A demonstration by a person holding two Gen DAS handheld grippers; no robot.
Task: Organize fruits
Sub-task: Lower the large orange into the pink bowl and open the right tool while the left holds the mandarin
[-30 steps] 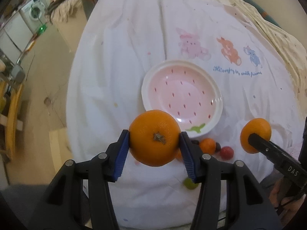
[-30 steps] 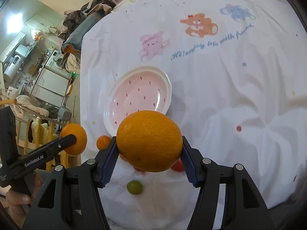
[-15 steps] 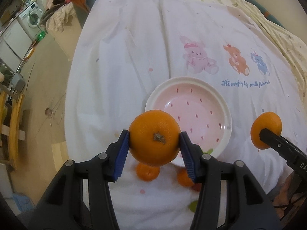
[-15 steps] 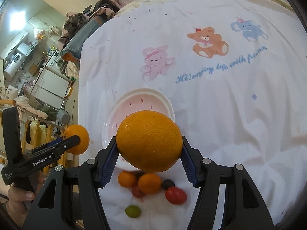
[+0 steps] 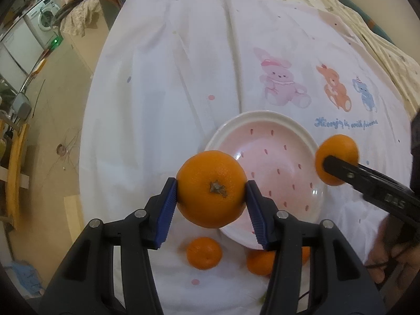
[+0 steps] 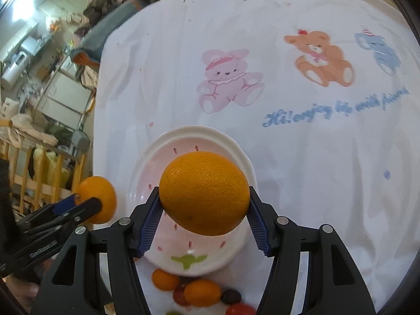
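Note:
My left gripper [image 5: 211, 193] is shut on a mandarin [image 5: 211, 189] with its stem facing the camera, held above the near left rim of the pink strawberry-pattern plate [image 5: 270, 157]. My right gripper [image 6: 203, 204] is shut on a larger orange [image 6: 204, 193] that hangs over the same plate [image 6: 210, 137]. Each view shows the other gripper too: the right gripper [image 5: 338, 165] with its orange [image 5: 338, 148] at the plate's right edge, the left gripper [image 6: 92, 206] with its mandarin [image 6: 98, 191] left of the plate.
Loose fruit lies on the white cartoon-print cloth [image 5: 183, 65] in front of the plate: small oranges [image 5: 204, 252] [image 6: 201, 292], red and dark small fruits [image 6: 231, 296]. The cloth's left edge drops to the floor [image 5: 52, 120], with furniture beyond. A hand [image 5: 393, 252] holds the right gripper.
Both grippers have moved forward over the cloth toward the plate, still holding their fruit. The plate now lies closer under them, and the loose fruit has slid toward the bottom of both views.

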